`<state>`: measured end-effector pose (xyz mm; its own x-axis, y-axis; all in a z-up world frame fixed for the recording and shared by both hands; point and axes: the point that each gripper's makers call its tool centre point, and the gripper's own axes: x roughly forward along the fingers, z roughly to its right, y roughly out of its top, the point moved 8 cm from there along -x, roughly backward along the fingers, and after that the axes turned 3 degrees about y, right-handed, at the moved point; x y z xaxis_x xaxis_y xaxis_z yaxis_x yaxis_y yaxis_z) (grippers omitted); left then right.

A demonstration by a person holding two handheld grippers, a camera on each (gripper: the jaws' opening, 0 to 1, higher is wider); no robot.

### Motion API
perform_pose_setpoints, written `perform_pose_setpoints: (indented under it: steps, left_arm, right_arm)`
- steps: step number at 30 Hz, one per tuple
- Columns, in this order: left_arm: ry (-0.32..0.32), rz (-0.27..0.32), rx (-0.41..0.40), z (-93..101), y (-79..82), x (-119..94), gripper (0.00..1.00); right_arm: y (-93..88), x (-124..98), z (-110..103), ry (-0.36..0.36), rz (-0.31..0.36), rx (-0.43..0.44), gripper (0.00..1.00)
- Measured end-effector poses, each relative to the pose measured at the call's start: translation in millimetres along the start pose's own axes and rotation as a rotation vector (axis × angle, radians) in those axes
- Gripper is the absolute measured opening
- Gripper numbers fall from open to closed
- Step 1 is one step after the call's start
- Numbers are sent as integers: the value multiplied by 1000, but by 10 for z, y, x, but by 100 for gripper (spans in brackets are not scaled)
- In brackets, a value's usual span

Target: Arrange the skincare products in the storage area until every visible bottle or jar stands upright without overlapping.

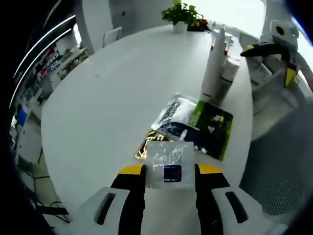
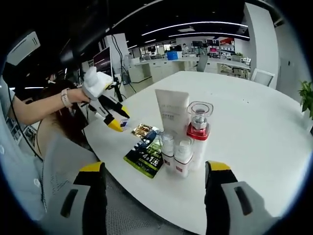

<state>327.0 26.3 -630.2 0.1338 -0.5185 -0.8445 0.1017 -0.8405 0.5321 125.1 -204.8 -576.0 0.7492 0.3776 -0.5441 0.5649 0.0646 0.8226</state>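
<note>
While my left gripper (image 1: 171, 169) hangs low over the white round table (image 1: 98, 107), its fingers sit on either side of a clear sachet (image 1: 168, 164) with a dark label; whether they press it or only frame it, I cannot tell. Just beyond lie a gold sachet (image 1: 146, 144), a white-and-blue sachet (image 1: 176, 115) and a dark green sachet (image 1: 212, 127), overlapping in a loose heap. Further on, the upright cluster stands near the table edge: two small bottles (image 2: 176, 154), a red-collared pump bottle (image 2: 198, 129) and a white tube (image 2: 172, 112). My right gripper (image 2: 156, 171) hovers wide apart and empty, short of them. A careless sweep could topple the tightly packed bottles or push them off the edge; dragging one sachet may pull its neighbours along. Labels are too small to read, and the gold sachet is mostly covered.
</note>
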Motion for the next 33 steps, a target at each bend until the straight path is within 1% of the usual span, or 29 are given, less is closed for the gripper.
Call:
perform_pose_setpoints:
  steps: [3, 5, 8, 9, 13, 14, 17, 21, 25, 29, 33]
  left_arm:
    - [-42, -11, 34, 91, -13, -1, 37]
    - [-76, -14, 75, 151, -11, 5, 37]
    - [-115, -29, 113, 238, -33, 46, 37]
    - [-121, -32, 114, 251, -39, 59, 37]
    - [-160, -66, 170, 317, -82, 104, 37]
    - [-176, -82, 204, 339, -100, 115, 37]
    - [-180, -101, 215, 360, -137, 159, 37]
    - [-203, -114, 201, 383, -182, 203, 37]
    - [-209, -132, 227, 408, -223, 231, 37]
    - [-210, -146, 235, 386, -234, 255, 37]
    - [-214, -144, 231, 361, -217, 286, 37]
  right_arm:
    - [-7, -1, -7, 2, -4, -2, 83]
    - [-7, 2, -10, 4, -6, -3, 83]
    - [-2, 4, -15, 4, -5, -5, 83]
    - [0, 4, -18, 6, -3, -4, 83]
    - [-7, 0, -20, 5, -4, -5, 83]
    - [-11, -2, -20, 4, -4, -3, 83]
    - [-35, -7, -18, 1, -7, 2, 83]
    - [-57, -17, -22, 1, -10, 5, 82]
    - [-74, -25, -16, -3, -10, 11, 82]
    - [-80, -24, -15, -2, -12, 11, 82]
    - [-79, -24, -15, -1, -9, 12, 82]
